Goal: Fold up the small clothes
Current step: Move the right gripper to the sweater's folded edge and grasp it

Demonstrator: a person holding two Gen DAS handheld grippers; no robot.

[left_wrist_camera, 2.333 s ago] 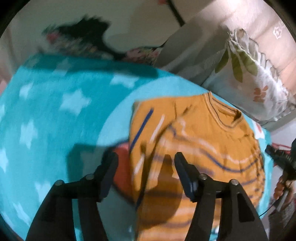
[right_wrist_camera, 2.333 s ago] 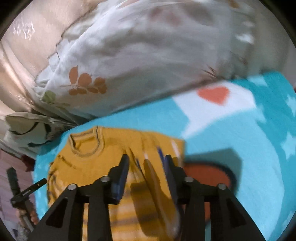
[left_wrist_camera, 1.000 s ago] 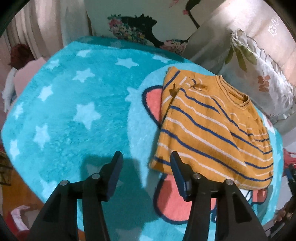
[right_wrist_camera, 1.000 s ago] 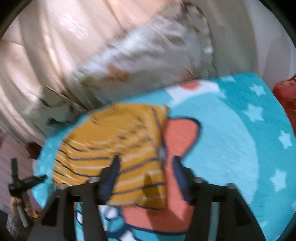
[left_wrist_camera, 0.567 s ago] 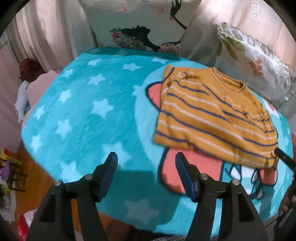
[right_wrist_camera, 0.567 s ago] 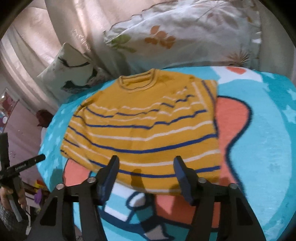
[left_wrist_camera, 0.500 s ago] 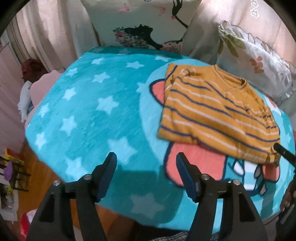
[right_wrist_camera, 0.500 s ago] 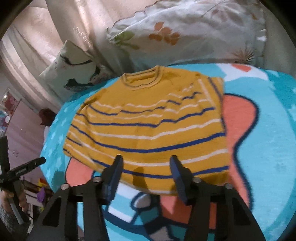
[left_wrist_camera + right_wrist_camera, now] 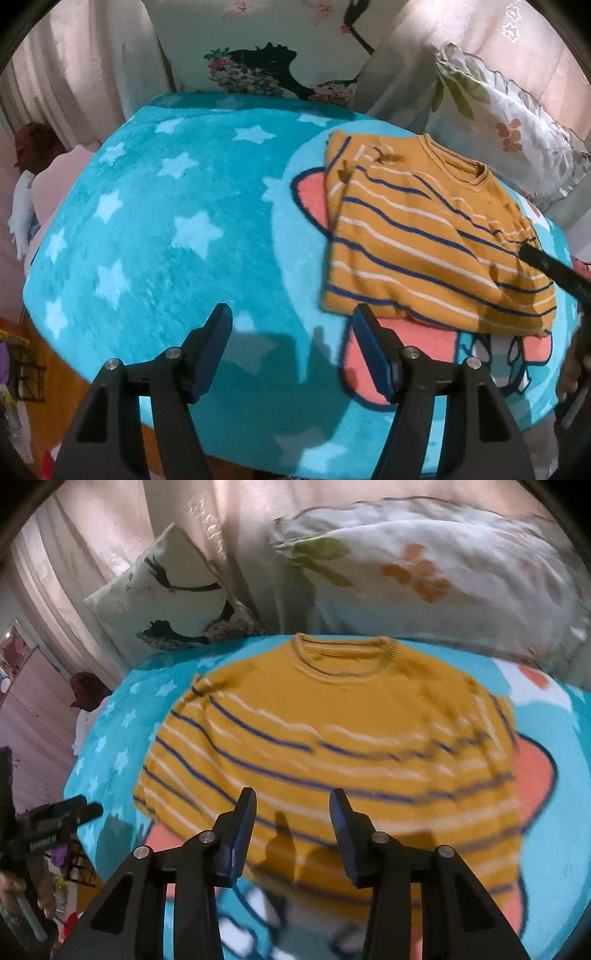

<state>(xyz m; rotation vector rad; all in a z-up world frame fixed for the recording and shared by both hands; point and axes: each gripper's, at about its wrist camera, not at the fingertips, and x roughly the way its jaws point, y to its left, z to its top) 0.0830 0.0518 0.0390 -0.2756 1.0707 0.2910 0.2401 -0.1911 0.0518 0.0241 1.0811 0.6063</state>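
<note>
A small mustard-yellow sweater (image 9: 424, 236) with blue and white stripes lies flat on a turquoise star-patterned blanket (image 9: 166, 229), both sleeves folded in, collar toward the pillows. My left gripper (image 9: 291, 325) is open and empty, held above the blanket just left of the sweater's bottom hem corner. My right gripper (image 9: 291, 805) is open and empty, held over the sweater (image 9: 332, 738) near its bottom hem. The right gripper's finger also shows in the left wrist view (image 9: 550, 266) over the sweater's right side.
A white leaf-print pillow (image 9: 443, 572) and a cushion with a black silhouette print (image 9: 266, 48) stand behind the blanket against beige curtains. The blanket's front edge (image 9: 110, 373) drops to an orange floor. The left gripper also shows in the right wrist view (image 9: 55, 823) at far left.
Both grippers have let go of the folded sleeves and pulled back from the sweater. In the last half second the right gripper has moved in closer over the hem.
</note>
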